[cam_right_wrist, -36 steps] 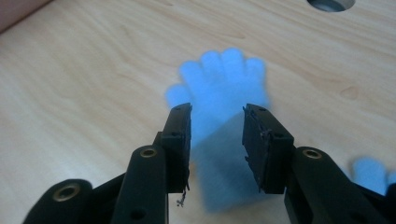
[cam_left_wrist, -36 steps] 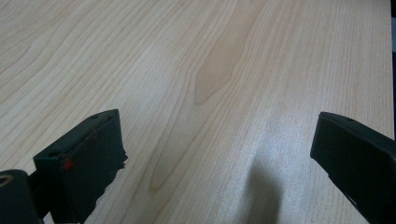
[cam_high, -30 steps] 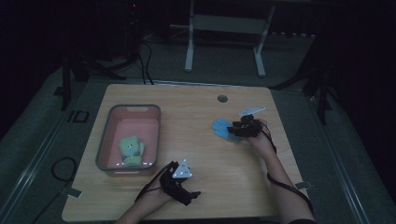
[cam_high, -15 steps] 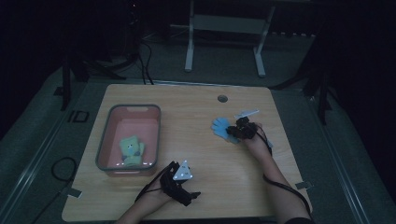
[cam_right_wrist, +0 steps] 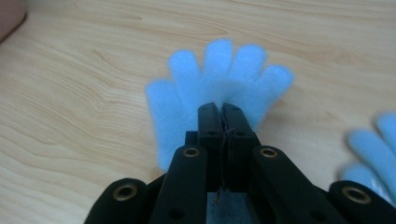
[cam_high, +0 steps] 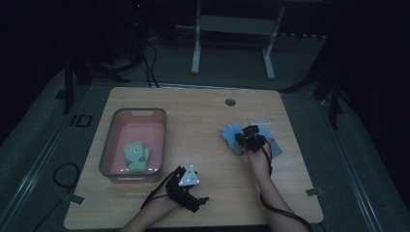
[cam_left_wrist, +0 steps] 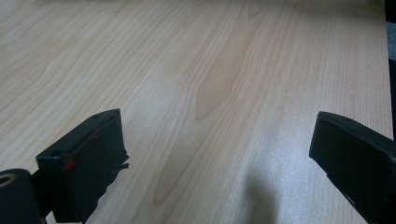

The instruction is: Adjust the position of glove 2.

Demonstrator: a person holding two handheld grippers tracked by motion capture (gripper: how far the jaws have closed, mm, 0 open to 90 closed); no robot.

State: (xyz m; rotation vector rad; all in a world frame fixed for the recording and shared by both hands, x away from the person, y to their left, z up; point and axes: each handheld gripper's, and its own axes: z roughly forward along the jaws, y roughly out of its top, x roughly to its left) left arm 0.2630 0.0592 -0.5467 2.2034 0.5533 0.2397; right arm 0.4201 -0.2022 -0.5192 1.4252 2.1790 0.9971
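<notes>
my right gripper has just closed its jaws and they now pinch a light blue glove lying flat on the right half of the wooden table, a second blue glove just beside it. my left gripper hovers near the front edge with jaws spread wide over bare wood, close to the pink bin.

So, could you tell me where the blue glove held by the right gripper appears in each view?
High view: the blue glove lies right of centre on the table, under the right gripper.
Left gripper view: wooden tabletop between open jaws; no glove here.
Right gripper view: the glove's fingers fan out at centre, above the shut jaws, which have just been closing on it.
Shared landmark: the table's light wood grain.
</notes>
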